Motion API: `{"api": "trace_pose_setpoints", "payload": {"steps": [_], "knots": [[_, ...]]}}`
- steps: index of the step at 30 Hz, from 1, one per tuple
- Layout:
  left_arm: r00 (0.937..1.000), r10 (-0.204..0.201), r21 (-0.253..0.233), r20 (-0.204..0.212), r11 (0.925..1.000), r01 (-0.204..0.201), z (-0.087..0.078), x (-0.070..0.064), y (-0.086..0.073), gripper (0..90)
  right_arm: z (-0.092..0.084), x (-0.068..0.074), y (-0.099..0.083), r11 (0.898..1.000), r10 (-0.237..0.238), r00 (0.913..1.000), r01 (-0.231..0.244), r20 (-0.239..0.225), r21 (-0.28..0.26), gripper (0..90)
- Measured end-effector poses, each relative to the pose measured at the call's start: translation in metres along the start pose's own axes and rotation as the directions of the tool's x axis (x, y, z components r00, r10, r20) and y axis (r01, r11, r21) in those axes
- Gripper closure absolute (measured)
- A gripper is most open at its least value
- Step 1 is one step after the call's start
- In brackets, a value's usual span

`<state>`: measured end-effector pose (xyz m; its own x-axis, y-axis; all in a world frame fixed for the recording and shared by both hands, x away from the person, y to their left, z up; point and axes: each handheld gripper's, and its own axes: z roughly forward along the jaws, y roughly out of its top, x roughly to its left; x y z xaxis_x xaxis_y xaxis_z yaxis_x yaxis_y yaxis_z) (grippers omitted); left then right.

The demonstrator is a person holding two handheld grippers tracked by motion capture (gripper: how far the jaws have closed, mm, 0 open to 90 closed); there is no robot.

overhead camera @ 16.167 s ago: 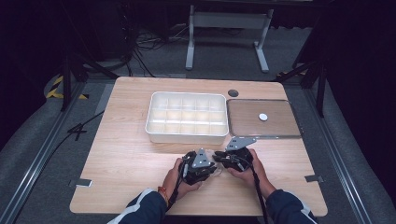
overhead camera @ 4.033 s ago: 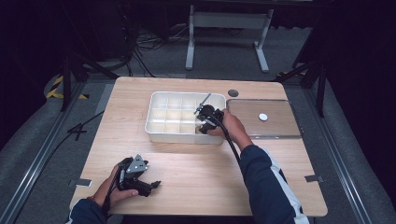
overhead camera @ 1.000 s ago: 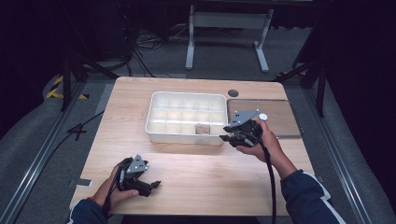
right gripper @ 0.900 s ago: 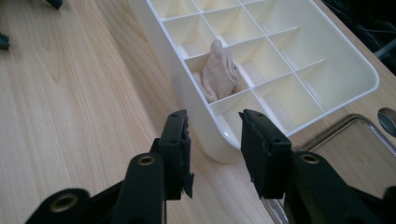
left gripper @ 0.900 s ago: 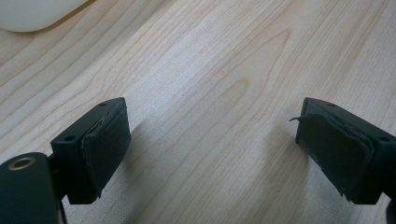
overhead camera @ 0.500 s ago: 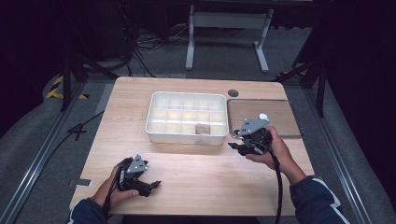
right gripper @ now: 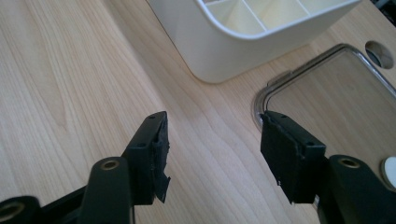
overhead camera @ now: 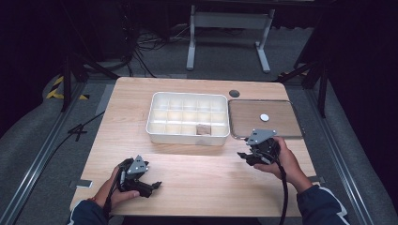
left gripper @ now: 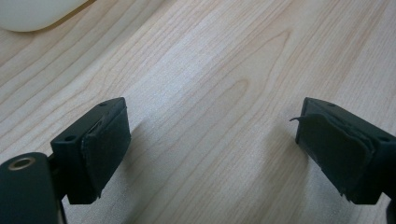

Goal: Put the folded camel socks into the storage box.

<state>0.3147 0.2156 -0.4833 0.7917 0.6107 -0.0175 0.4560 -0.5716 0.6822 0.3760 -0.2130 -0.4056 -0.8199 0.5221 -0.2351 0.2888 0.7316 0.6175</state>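
A white compartment tray (overhead camera: 155, 127) stands mid-table, and a small brown block (overhead camera: 203, 129) lies in one of its front compartments. My right gripper (overhead camera: 243, 156) hovers low over the wood just in front of the tray's right corner; its jaws have just been opening and hold nothing (right gripper: 212, 154). The tray's corner (right gripper: 219, 60) lies ahead of those jaws. My left gripper (overhead camera: 155, 186) rests near the table's front left, open and empty (left gripper: 210, 154) over bare wood.
A clear flat lid (overhead camera: 263, 119) with a small white disc (overhead camera: 264, 117) on it lies right of the tray; its rim (right gripper: 261, 100) runs close by my right jaw. A round dark hole (overhead camera: 234, 93) marks the tabletop behind it.
My right gripper has drawn back from beside the tray toward the table's front right and sunk lower, its jaws spreading. The left gripper has stayed put.
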Motion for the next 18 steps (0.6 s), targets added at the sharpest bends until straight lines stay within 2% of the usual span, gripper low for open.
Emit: {"api": "trace_pose_setpoints", "payload": {"steps": [6, 12, 18], "knots": [[1.0000, 0.000, 0.000, 0.000, 1.0000, 0.000, 0.000, 0.000, 0.000, 10.3, 0.002, 0.000, -0.013, 0.999, 0.021, 0.9997, -0.022, 0.013, 0.024, 39.2], [1.0000, 0.000, 0.001, 0.000, 1.0000, 0.000, 0.000, 0.000, 0.000, 10.3, 0.002, 0.001, -0.026, 0.999, 0.042, 0.9990, -0.042, 0.017, 0.030, 40.1], [1.0000, 0.000, 0.000, 0.000, 1.0000, 0.000, 0.000, 0.000, 0.000, 10.3, 0.002, 0.001, -0.046, 0.997, 0.061, 0.9979, -0.062, 0.022, 0.038, 37.1]]}}
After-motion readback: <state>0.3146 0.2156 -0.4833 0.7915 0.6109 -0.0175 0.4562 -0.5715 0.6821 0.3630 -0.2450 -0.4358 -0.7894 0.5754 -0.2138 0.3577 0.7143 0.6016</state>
